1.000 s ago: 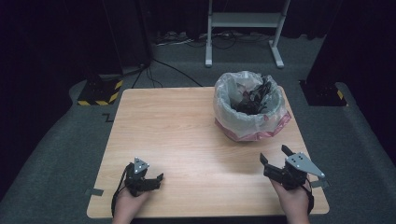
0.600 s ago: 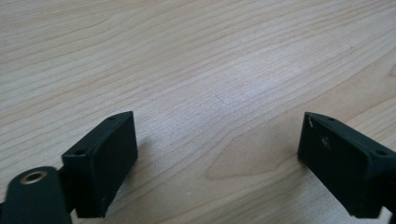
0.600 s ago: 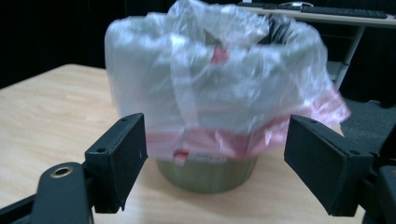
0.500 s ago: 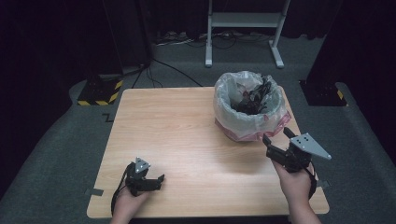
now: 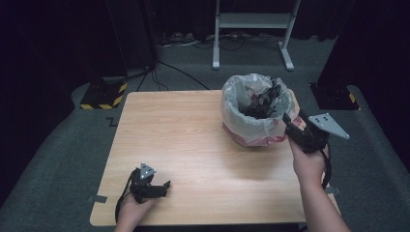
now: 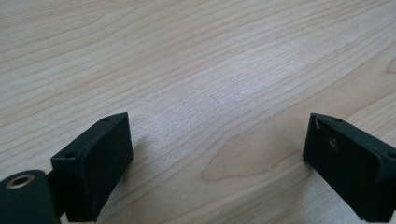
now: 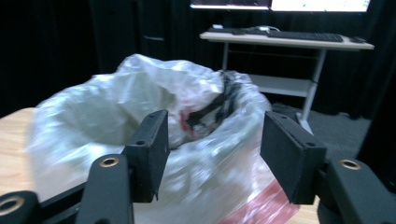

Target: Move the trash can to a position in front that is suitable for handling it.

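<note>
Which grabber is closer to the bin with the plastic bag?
Right. The right gripper is up against the bag-lined bin, jaws open toward it. The left gripper rests far off at the table's near corner.

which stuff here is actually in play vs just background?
In play:
- right gripper, jaws open, at the bin's rim
- bin lined with a clear plastic bag, dark tangled items inside
- left gripper, jaws open, low over bare table

Background:
- white stand behind the table
- floor cables
- desk with keyboard
</note>
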